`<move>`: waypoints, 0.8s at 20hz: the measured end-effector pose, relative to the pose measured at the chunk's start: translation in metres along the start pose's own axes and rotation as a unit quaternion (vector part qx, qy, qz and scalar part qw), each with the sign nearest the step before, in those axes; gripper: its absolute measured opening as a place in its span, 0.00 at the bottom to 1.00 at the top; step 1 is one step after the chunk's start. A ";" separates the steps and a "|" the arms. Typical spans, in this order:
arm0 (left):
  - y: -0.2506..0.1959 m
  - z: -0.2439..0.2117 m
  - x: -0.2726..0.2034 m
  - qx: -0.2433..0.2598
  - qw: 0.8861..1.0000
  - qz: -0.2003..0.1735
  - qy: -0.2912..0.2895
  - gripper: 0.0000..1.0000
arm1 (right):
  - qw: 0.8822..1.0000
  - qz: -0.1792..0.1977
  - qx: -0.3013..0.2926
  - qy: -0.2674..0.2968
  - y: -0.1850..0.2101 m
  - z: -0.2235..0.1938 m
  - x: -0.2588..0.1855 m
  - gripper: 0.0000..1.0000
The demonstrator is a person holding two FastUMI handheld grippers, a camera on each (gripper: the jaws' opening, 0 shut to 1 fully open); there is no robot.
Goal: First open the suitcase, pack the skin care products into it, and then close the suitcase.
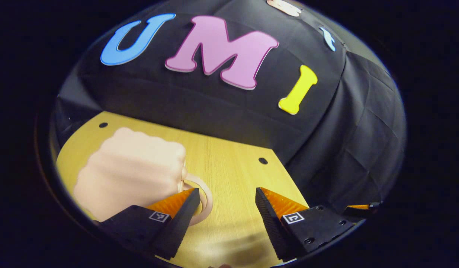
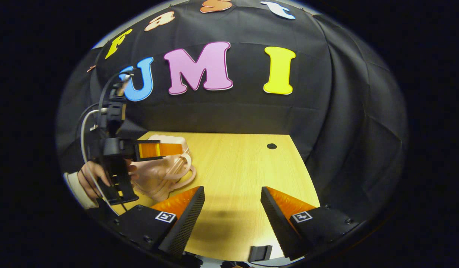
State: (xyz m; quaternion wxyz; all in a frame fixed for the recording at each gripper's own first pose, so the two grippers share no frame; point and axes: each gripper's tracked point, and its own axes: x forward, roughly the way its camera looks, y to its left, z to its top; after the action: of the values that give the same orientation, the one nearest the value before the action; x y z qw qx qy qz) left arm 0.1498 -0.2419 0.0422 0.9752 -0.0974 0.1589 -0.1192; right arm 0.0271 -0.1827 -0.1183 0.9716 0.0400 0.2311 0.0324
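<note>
On the table [image 1: 229,160], toward its left side: the suitcase [image 1: 129,171], its handle [image 1: 199,190] on the right end, lying flat on the tabletop. Behind table and suitcase: the booth wall [image 1: 214,108]. In the left gripper view, left gripper [image 1: 225,212] low in front, jaws apart, one finger overlapping the handle, perhaps just above it. In the right gripper view, right gripper [image 2: 233,212] over bare table, right of the suitcase [image 2: 159,175]; left gripper [image 2: 160,149] farther left, above the suitcase, with a hand [image 2: 93,175] on its grip.
</note>
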 end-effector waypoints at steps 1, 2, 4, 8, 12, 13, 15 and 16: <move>0.003 0.015 -0.020 0.010 1.000 0.007 -0.025 0.94 | 1.000 -0.011 0.008 -0.005 0.003 0.003 -0.004 0.96; 0.008 0.026 -0.039 0.024 0.998 0.013 -0.048 0.95 | 1.000 -0.016 0.015 -0.010 0.010 0.008 -0.008 0.96; 0.021 0.049 -0.077 0.059 0.994 0.027 -0.085 0.95 | 0.999 -0.025 0.027 -0.031 0.026 0.021 -0.019 0.97; 0.038 0.087 -0.144 0.107 0.982 0.042 -0.147 0.95 | 0.996 -0.036 0.031 -0.082 0.063 0.056 -0.042 0.97; 0.056 0.110 -0.200 0.136 0.971 0.053 -0.188 0.96 | 0.987 -0.040 0.042 -0.152 0.101 0.095 -0.078 0.96; 0.060 0.112 -0.216 0.134 0.970 0.055 -0.196 0.96 | 0.984 -0.043 0.047 -0.167 0.109 0.103 -0.086 0.96; 0.067 0.116 -0.243 0.132 0.964 0.060 -0.221 0.96 | 0.977 -0.054 0.052 -0.199 0.118 0.111 -0.105 0.96; 0.071 0.115 -0.255 0.133 0.961 0.066 -0.234 0.96 | 0.974 -0.058 0.052 -0.213 0.124 0.111 -0.114 0.96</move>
State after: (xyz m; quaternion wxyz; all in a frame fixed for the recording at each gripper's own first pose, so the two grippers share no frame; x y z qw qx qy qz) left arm -0.0325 -0.0892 0.2064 0.9951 0.0189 -0.0845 -0.0484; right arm -0.0303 -0.0753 0.0430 0.9953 0.0825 0.0224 -0.0456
